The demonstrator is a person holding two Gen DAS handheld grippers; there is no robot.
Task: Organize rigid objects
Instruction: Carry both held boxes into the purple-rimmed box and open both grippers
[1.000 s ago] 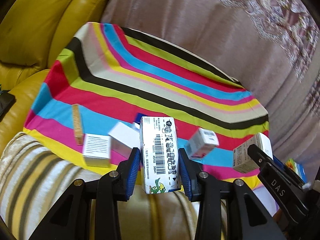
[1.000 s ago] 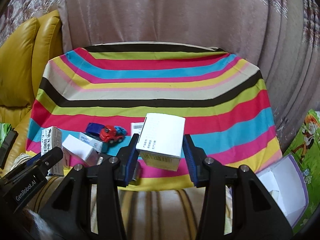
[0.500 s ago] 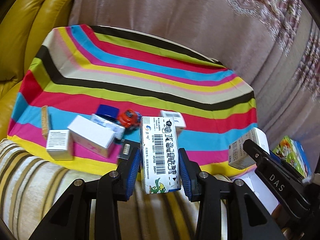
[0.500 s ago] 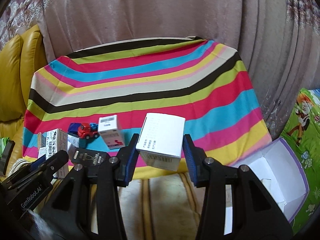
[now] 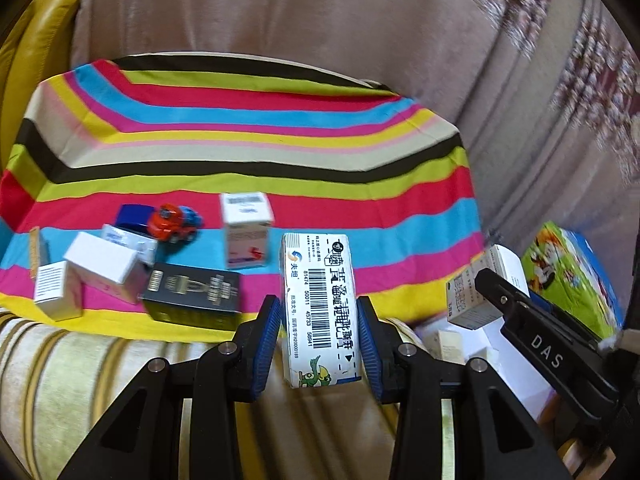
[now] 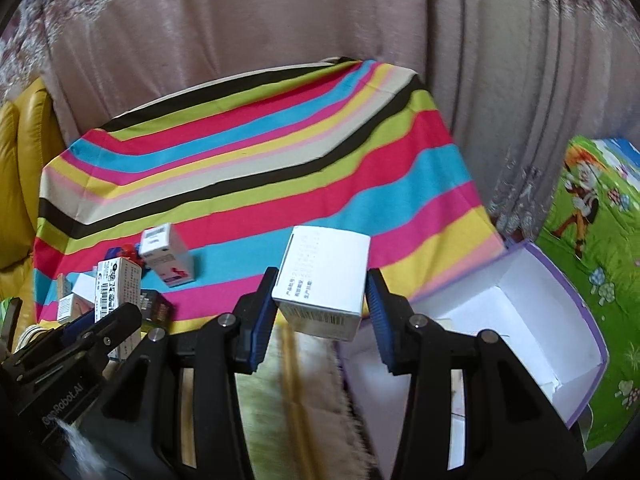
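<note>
My left gripper [image 5: 318,334] is shut on a tall white medicine box with a barcode [image 5: 320,308], held above the sofa's front edge. My right gripper [image 6: 322,312] is shut on a plain white box [image 6: 324,276], held just left of an open white storage box with purple rim [image 6: 520,320]. The right gripper and its box [image 5: 484,292] also show at the right of the left wrist view. On the striped cloth [image 5: 240,152] lie a red toy car [image 5: 172,222], a white box with red print [image 5: 246,230], a black box [image 5: 192,296] and small white boxes [image 5: 104,264].
A yellow leather cushion [image 6: 20,184] stands at the left. A pink curtain [image 6: 280,20] hangs behind the cloth. A green cartoon play mat [image 6: 592,240] lies at the right beyond the storage box. The striped sofa seat [image 5: 80,360] runs below the cloth.
Both grippers have swung to the right with their boxes still held. The open storage box has come further into the right wrist view; the objects on the cloth have shifted left.
</note>
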